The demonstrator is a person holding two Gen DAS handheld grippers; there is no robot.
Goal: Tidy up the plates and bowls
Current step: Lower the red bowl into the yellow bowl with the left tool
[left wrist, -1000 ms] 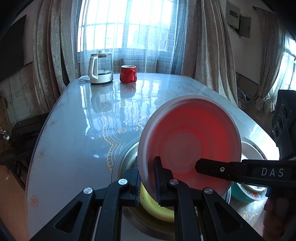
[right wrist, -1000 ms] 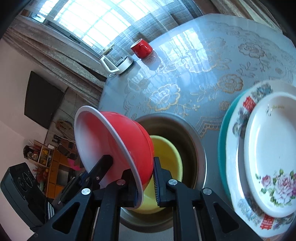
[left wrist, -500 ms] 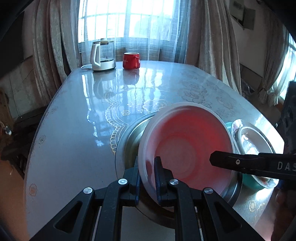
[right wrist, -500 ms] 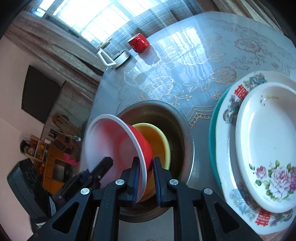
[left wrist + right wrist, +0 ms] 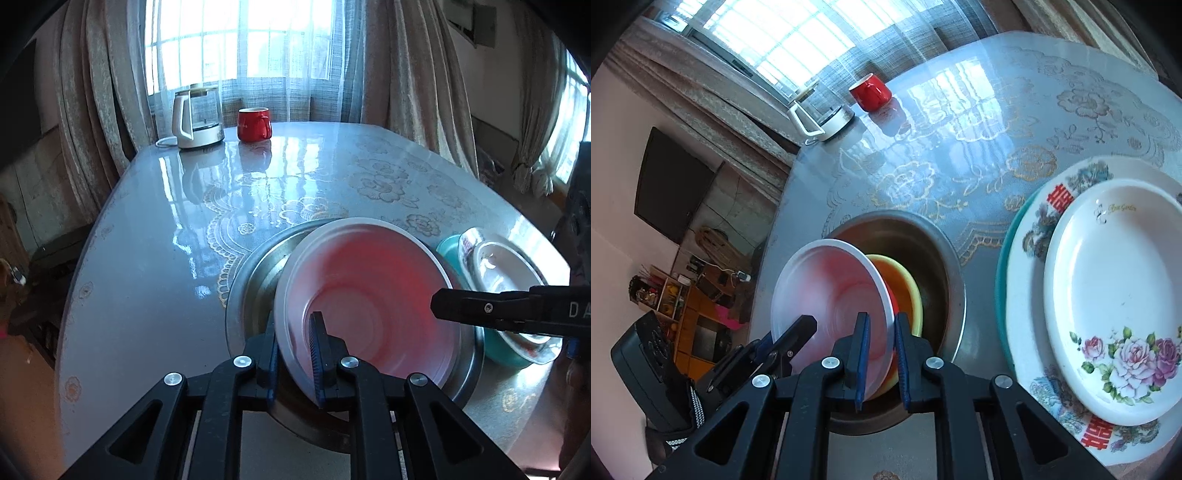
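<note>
Red bowl point(image 5: 369, 302) rim pinched between both grippers' jaws, over steel basin point(image 5: 942, 266)

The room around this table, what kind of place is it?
Probably a home dining or living room: curtained windows, a kettle and red mug on the patterned table, a wall television.

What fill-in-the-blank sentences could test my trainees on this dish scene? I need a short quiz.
1. Both grippers, left and right, are shut on the rim of the ____ bowl.
2. That bowl tilts over a ____ bowl in the steel basin.
3. The flowered white plate lies on ____ of the plate stack.
4. Beside the kettle stands a red ____.

Missing words: red; yellow; top; mug
</note>
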